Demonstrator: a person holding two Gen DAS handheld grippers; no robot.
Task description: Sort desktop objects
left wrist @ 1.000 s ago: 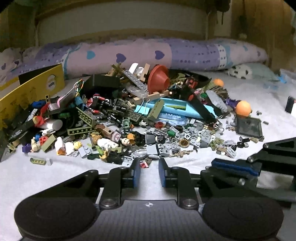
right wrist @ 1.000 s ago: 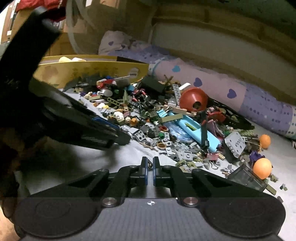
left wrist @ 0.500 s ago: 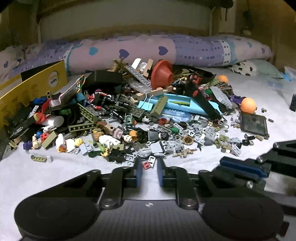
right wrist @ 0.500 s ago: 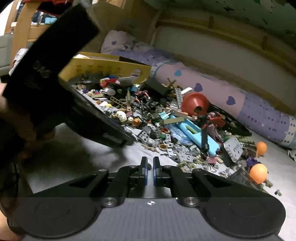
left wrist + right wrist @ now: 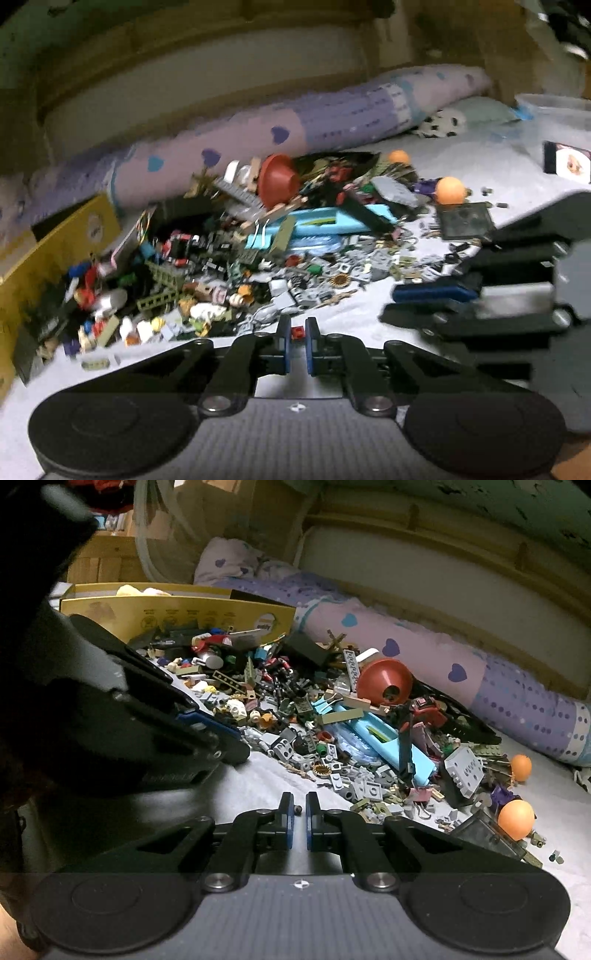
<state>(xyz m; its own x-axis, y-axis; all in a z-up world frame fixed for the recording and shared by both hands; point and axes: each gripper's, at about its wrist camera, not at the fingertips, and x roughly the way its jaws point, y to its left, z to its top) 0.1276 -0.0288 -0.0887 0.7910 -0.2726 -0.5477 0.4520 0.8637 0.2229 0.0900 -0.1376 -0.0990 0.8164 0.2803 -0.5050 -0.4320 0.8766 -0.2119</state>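
Closing in since a second ago, the left gripper now pinches a small red brick between its blue pads, at the near edge of the toy pile on the grey sheet (this view is blurred). To its right, the right gripper hangs nearly pressed together, a tiny dark piece between its tips; whether it is gripped, I cannot tell.
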